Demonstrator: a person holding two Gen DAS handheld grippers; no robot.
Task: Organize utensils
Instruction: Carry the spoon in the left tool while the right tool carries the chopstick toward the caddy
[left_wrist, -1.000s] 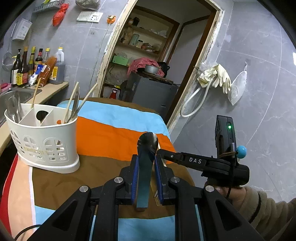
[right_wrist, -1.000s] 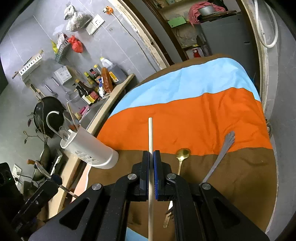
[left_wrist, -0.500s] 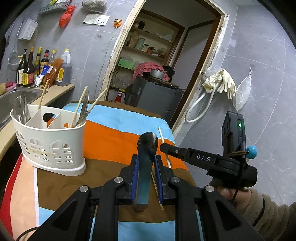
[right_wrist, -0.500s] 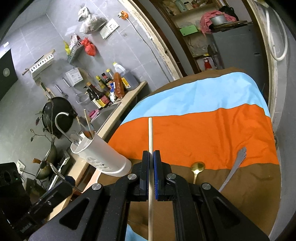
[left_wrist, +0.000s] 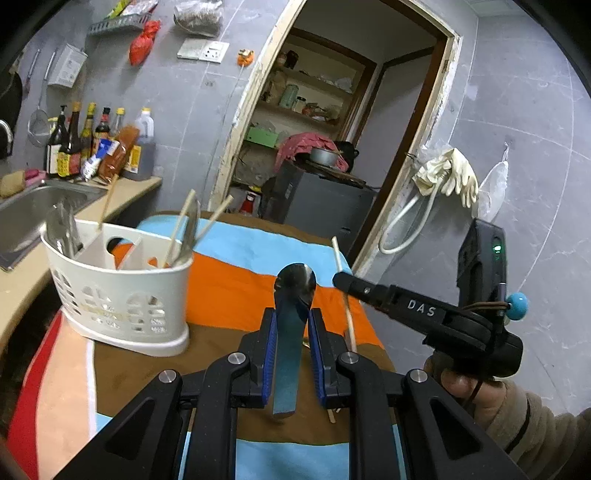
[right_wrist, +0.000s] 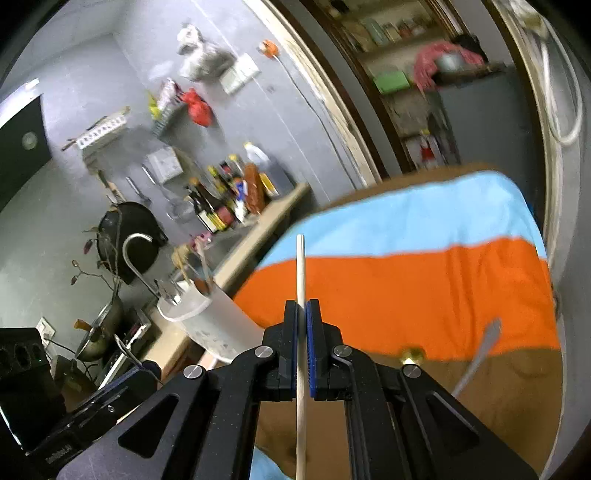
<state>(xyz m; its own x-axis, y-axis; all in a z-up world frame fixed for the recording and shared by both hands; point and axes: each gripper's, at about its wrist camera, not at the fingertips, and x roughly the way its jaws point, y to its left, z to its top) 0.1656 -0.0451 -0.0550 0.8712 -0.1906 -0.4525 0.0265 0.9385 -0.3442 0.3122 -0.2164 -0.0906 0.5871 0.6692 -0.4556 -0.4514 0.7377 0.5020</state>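
Observation:
My left gripper (left_wrist: 293, 325) is shut on the flat handle of a steel spoon (left_wrist: 295, 280), whose bowl points up and away over the striped cloth (left_wrist: 229, 291). The white slotted caddy (left_wrist: 118, 295) stands to its left, apart, with chopsticks and metal utensils sticking out. My right gripper (right_wrist: 302, 314) is shut on a pale chopstick (right_wrist: 301, 273) that runs straight forward above the cloth. In the left wrist view that chopstick (left_wrist: 341, 288) rises beside the right gripper's finger (left_wrist: 354, 286). The caddy (right_wrist: 207, 325) lies to the left in the right wrist view.
A gold spoon (right_wrist: 410, 354) and a silver utensil handle (right_wrist: 480, 354) lie on the brown band of the cloth. A counter with bottles (left_wrist: 96, 147) and a sink (left_wrist: 33, 210) sits left of the table. A doorway (left_wrist: 325, 147) opens behind.
My right gripper has risen with the chopstick and tilted; the gold spoon and silver handle dropped lower in its view. In the left view the caddy sits nearer the picture's middle.

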